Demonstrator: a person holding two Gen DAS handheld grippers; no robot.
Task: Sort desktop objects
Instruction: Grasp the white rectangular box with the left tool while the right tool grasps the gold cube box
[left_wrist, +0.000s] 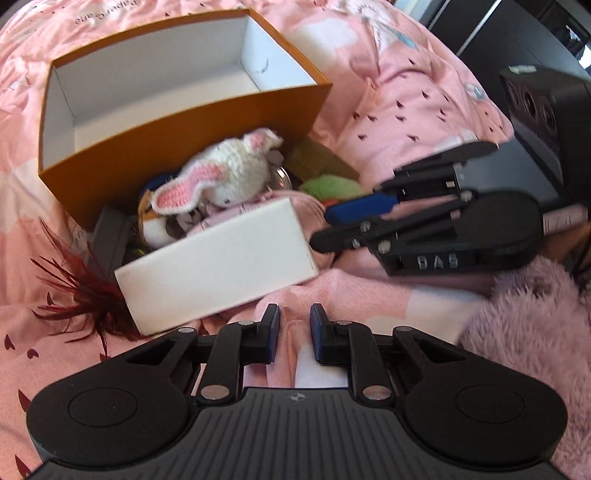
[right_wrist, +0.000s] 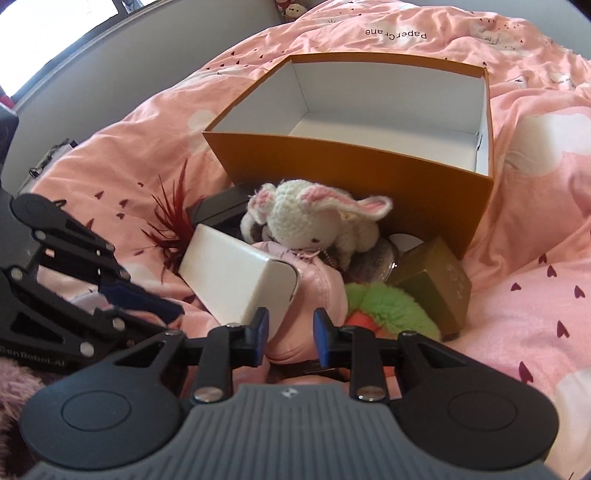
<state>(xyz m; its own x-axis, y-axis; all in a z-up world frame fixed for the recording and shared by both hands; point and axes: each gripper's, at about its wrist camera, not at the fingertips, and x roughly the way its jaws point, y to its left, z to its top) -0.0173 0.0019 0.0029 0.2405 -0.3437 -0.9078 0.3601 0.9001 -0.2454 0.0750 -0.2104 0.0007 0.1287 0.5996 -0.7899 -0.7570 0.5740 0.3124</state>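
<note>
We held both grippers low over the pink bedspread (right_wrist: 535, 258), in front of the heap of things piled against the near wall of the empty orange box (right_wrist: 369, 162). The nearest piece was the white box (right_wrist: 236, 273), lying tilted on the heap with its long axis running from the dark red feather (right_wrist: 173, 221) toward our right gripper (right_wrist: 290, 332); its square end face sat just ahead of that gripper's left finger, touching or nearly so (we could not tell which). Those jaws were narrowed but apart, with only the pink pouch (right_wrist: 314, 291) showing in the gap beyond them, nothing pinched. Our left gripper (left_wrist: 294, 332) faced the same white box broadside, its long side lying across and a little left of the fingertips; its jaws were drawn close with a small gap, empty over the cloth. We judged the right hand better placed to take the box by its end, the crocheted rabbit (right_wrist: 314, 218) lying farther back.
</note>
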